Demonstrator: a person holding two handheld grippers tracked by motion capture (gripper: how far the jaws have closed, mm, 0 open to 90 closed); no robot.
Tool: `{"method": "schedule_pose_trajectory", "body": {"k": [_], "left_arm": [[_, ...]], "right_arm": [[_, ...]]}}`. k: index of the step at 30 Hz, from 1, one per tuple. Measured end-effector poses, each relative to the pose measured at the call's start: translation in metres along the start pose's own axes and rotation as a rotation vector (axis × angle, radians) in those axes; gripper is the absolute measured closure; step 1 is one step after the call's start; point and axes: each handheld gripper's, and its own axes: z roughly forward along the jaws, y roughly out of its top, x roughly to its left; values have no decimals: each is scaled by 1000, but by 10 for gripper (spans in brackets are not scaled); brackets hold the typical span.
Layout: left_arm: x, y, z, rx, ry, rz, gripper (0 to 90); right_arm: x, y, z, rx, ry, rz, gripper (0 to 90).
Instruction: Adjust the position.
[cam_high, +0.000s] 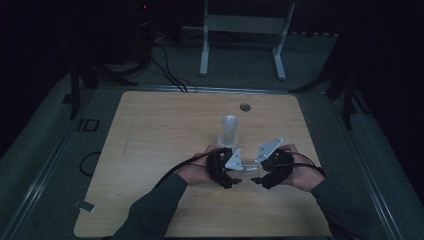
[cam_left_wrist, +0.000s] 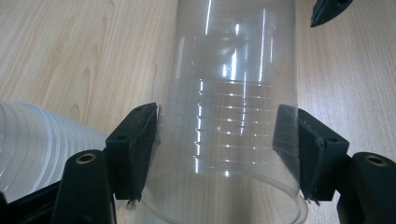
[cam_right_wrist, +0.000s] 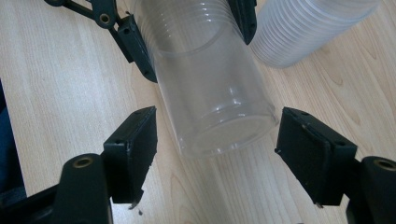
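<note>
The light wood-grain bench carries a tall stack of nested translucent plastic cups, standing upright just beyond the two hands. In the left tool's own view the stack is seen lying off to the side of the held cup, and in the right tool's view its ribbed rims are seen beyond that cup.

A single clear, ribbed plastic cup is held on its side just above the bench, between the hands and near the stack. The left tool is clenched on it near the open rim, both pads being pressed against the cup wall. The right tool is released: its jaws stand spread to either side of the cup's closed base, with a gap on each side and no contact made.

As judged from this, one cup is already apart from the stack, and the handover or second grip at the base is not yet completed; closing on the base and setting the cup down appear to be left.

No brand, label or printing can be read on the cups. Faint markings on the floor at the left of the bench cannot be made out.
</note>
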Motion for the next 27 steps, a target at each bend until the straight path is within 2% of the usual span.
{"method": "schedule_pose_trajectory", "body": {"k": [8, 19, 27], "left_arm": [[-2, 1, 1, 0, 2, 14, 315], [-5, 2, -1, -16, -20, 42, 315], [-9, 3, 0, -6, -13, 62, 315]], "right_arm": [[2, 2, 5, -5, 19, -7, 279], [2, 2, 12, 14, 49, -19, 287], [3, 2, 16, 29, 68, -33, 326]]}}
